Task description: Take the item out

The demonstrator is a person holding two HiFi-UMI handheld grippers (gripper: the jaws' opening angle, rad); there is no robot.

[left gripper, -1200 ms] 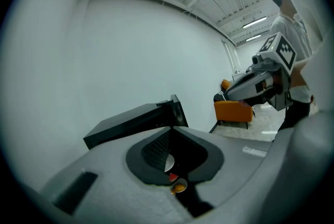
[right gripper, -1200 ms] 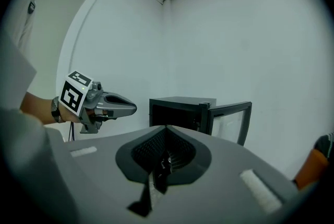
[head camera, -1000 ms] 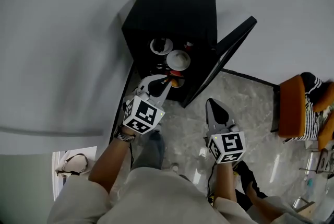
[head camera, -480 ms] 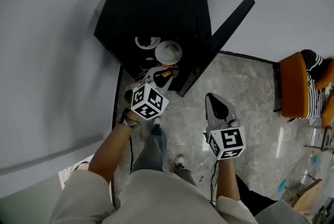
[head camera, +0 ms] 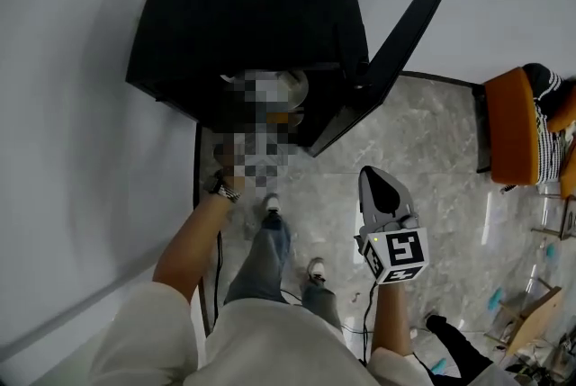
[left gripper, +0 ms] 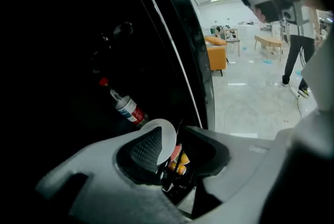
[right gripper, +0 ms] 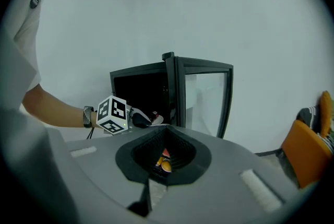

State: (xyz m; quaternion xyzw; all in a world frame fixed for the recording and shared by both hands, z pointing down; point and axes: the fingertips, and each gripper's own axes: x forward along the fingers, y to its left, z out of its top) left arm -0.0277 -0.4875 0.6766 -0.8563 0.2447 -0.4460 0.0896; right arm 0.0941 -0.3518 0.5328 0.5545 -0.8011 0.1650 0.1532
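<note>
We have our left gripper (left gripper: 178,139) inside the black cabinet (head camera: 252,6), jaws just opening with nothing between them. The red-capped bottle (left gripper: 125,107) lies tilted near its door-side edge (untouched). Our right gripper (right gripper: 166,134) hangs outside, clenched on nothing

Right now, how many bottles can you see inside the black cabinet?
1. A red-capped bottle with a red-and-white label sits tilted in the dark cabinet, left of its open door. More may be hidden in the darkness.

Pale wall (head camera: 72,105), glossy grey marble floor (head camera: 432,195), orange chair (head camera: 511,125) at right
</note>
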